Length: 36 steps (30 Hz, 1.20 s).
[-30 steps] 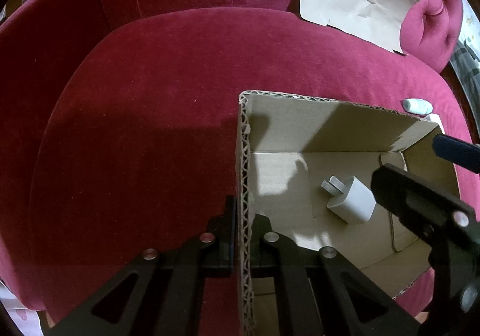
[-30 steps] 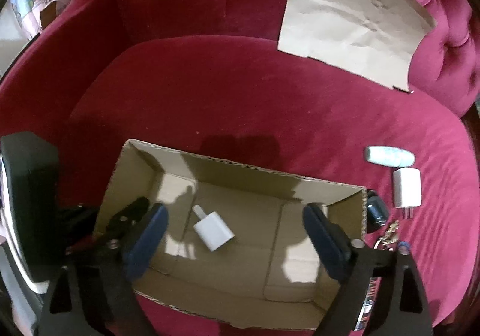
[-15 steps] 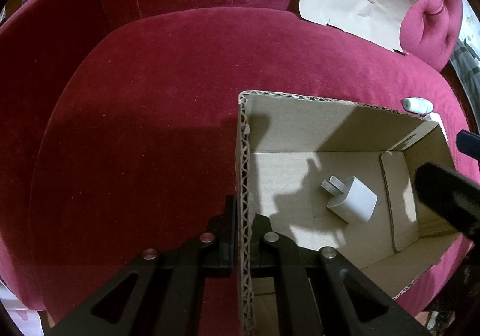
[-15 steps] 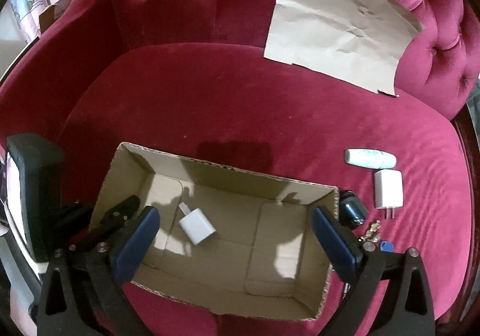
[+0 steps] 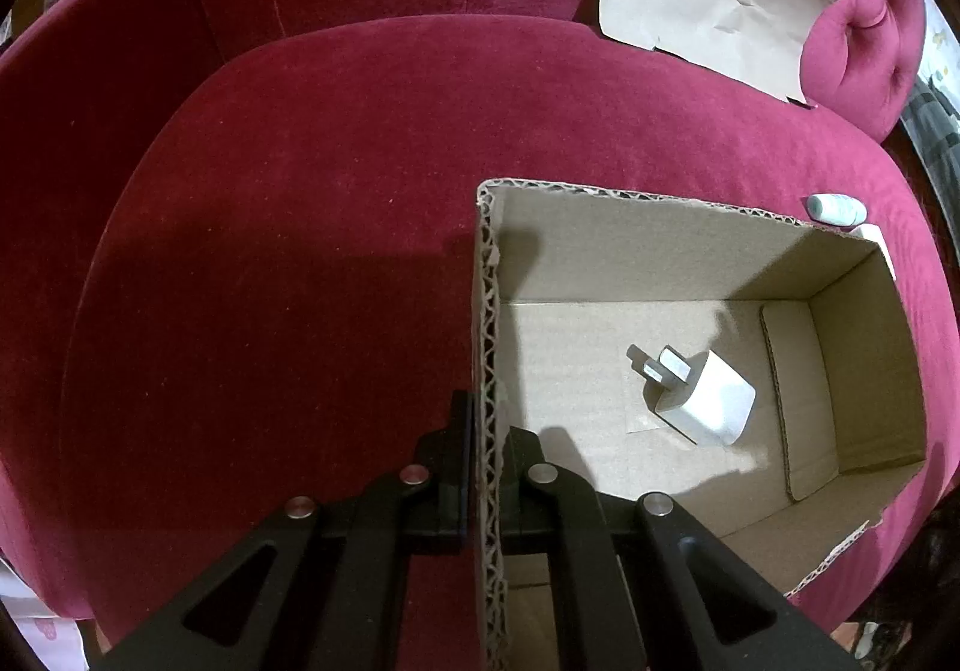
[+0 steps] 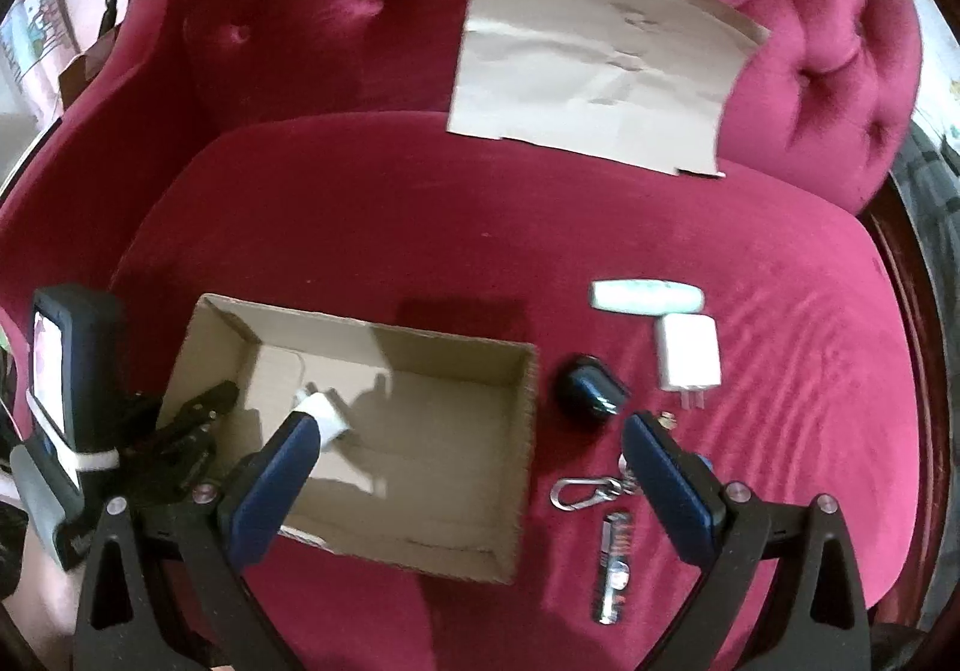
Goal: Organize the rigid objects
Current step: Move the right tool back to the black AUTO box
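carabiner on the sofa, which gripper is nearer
Right. The right gripper hangs open just above the carabiner; the left gripper is clamped on the cardboard box wall's far end.

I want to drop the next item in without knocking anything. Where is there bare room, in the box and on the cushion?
In the box, the floor right of the charger is bare. The cushion left of the box is free. Crowded: right of the box, with a dark case, second charger, tube, carabiner and battery.
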Available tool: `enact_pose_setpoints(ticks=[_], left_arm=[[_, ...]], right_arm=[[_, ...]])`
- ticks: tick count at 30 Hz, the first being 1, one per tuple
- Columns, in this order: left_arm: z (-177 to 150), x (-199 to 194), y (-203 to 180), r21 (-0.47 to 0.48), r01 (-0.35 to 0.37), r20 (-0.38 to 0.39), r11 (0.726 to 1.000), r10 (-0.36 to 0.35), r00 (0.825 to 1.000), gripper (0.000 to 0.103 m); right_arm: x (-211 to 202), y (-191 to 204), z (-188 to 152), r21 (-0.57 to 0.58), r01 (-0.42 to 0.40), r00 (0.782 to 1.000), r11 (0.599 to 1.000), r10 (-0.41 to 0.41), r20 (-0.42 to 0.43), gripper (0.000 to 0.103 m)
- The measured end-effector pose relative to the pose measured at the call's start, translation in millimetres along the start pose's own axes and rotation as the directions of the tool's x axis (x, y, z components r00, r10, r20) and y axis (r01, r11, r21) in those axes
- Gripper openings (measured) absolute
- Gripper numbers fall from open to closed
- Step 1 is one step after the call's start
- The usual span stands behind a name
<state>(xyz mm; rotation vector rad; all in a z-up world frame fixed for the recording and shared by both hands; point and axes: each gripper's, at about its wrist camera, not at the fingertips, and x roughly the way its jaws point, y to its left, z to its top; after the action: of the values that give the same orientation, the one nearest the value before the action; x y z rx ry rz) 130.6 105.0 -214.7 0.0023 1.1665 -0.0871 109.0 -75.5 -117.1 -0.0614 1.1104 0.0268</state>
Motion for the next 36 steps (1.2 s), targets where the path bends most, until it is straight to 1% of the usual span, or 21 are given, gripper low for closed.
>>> enact_pose_setpoints(ticks=[7,15,19,25,28,32,36], left_arm=[[-0.1,0.2,0.1,0.001,0.000,0.000,1.000,0.000,1.000,0.004],[0.3,0.4,0.4,0.003,0.000,0.000,1.000,0.000,1.000,0.004],[0.2,0.3,0.3,0.001,0.000,0.000,1.000,0.000,1.000,0.004],[0.4,0.3,0.6,0.002,0.000,0.000,1.000,0.000,1.000,0.004],[0.8,0.4,1.2,0.000,0.002,-0.002,1.000,-0.002,1.000,0.004],[0.6,-0.1,1.1,0.006,0.000,0.000,1.000,0.000,1.000,0.004],[0.6,-0.5,1.0,0.008,-0.001,0.001,1.000,0.001,1.000,0.004]], right_arm=[[-12.1,-31.9,-13.9,0.037,0.033,0.999,0.999,-0.033,-0.011,0.103],[-12.6,-58.8,-35.6,0.068,0.078,0.996,0.995,-0.076,-0.035,0.103],[-9.2,-70.3,-47.8,0.100,0.087,0.995,0.991,-0.083,-0.049,0.103],[1.6,-81.1,-64.0,0.126,0.095,0.994,0.988,-0.086,-0.071,0.103],[14.1,-83.8,-75.0,0.132,0.095,0.992,0.987,-0.082,-0.097,0.103],[28.7,-82.0,-84.6,0.100,0.104,0.988,0.990,-0.091,-0.121,0.103],[44.3,-84.4,-93.4,0.102,0.089,0.986,0.991,-0.074,-0.149,0.103]])
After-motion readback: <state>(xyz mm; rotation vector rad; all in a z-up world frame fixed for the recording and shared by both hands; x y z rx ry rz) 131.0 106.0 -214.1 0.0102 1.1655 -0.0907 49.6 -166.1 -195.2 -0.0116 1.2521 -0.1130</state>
